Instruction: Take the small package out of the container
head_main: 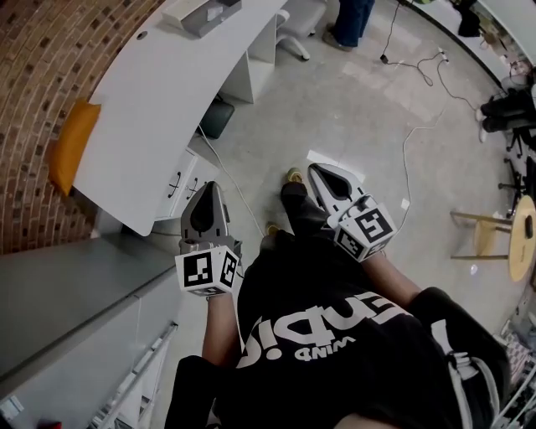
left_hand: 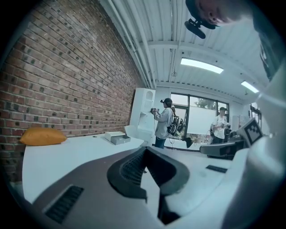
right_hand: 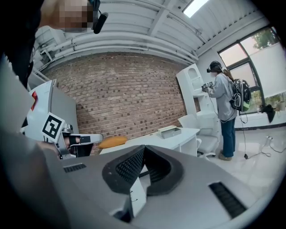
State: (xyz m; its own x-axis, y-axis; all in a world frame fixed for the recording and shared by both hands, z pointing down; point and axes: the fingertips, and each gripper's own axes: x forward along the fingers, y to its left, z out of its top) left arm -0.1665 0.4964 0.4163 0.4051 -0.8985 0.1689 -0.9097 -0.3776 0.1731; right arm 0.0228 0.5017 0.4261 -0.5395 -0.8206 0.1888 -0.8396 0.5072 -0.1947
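Observation:
An orange padded package lies at the near end of the long white desk, by the brick wall. A shallow grey-and-white box sits at the desk's far end. The package and the box both show in the left gripper view, and the package and the box in the right gripper view. My left gripper is held near my body, over the floor beside the desk, and is shut on nothing. My right gripper hangs over the floor, also shut on nothing. Both are far from the desk's items.
A white drawer unit stands under the desk and a grey cabinet top is at lower left. Cables trail over the floor. A wooden stool stands at right. A person stands by a white office chair further back.

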